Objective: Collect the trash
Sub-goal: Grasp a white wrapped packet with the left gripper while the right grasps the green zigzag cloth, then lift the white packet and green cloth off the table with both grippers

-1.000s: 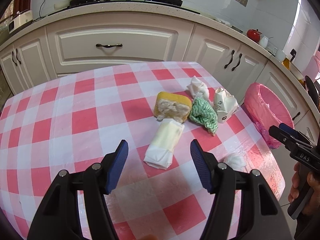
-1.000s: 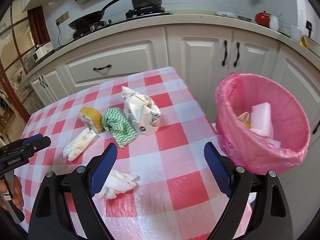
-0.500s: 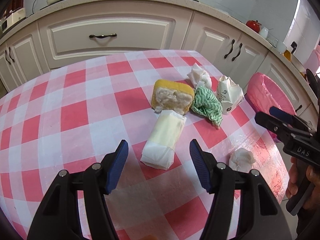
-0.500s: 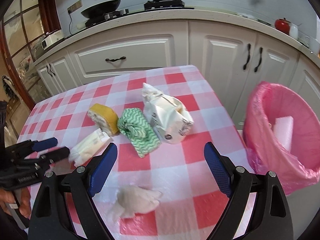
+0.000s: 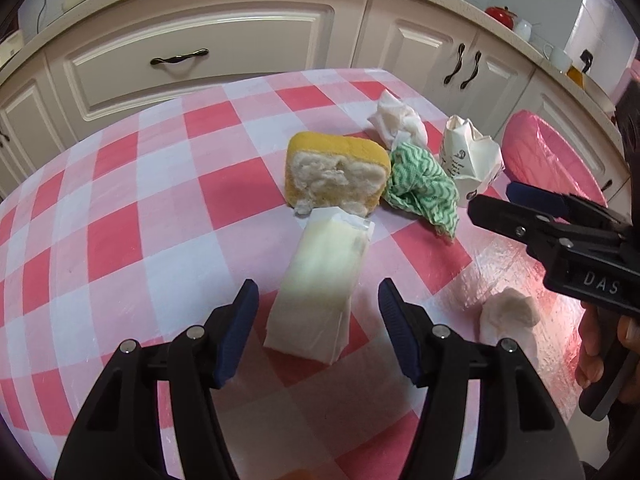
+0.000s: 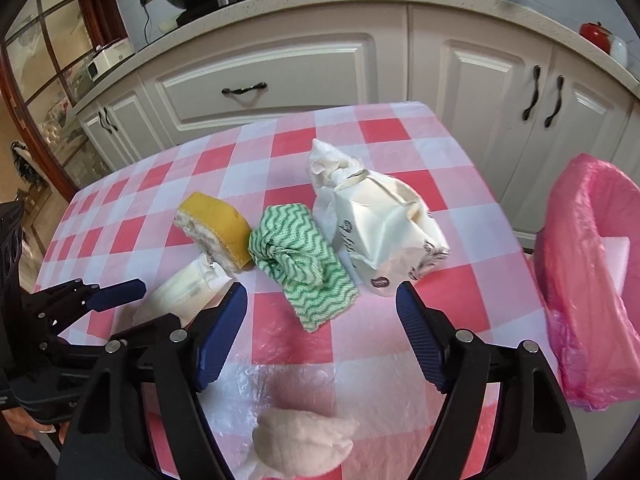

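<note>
My left gripper [image 5: 318,300] is open and straddles the near end of a white wrapped packet [image 5: 324,276], its pads clear of it. Beyond the packet lie a yellow sponge [image 5: 336,172], a green wavy cloth [image 5: 420,188], a crumpled white paper bag [image 5: 468,160] and a tissue wad [image 5: 396,120]. My right gripper [image 6: 320,300] hovers over the near end of the green cloth [image 6: 300,256]. Its jaws are closing, and the pads are not touching the cloth. Another crumpled tissue [image 6: 304,436] lies under that gripper near the table edge.
A bin lined with a pink bag [image 6: 588,272] stands off the table's right edge, with white foam inside. White kitchen cabinets [image 6: 264,80] run behind the checked table [image 5: 120,208]. A hand [image 5: 600,344] holds the right gripper at the right.
Both grippers came lower and closer to the trash. The left one now straddles the white packet. The right one swung left from the bin to the green cloth, and its jaws narrowed.
</note>
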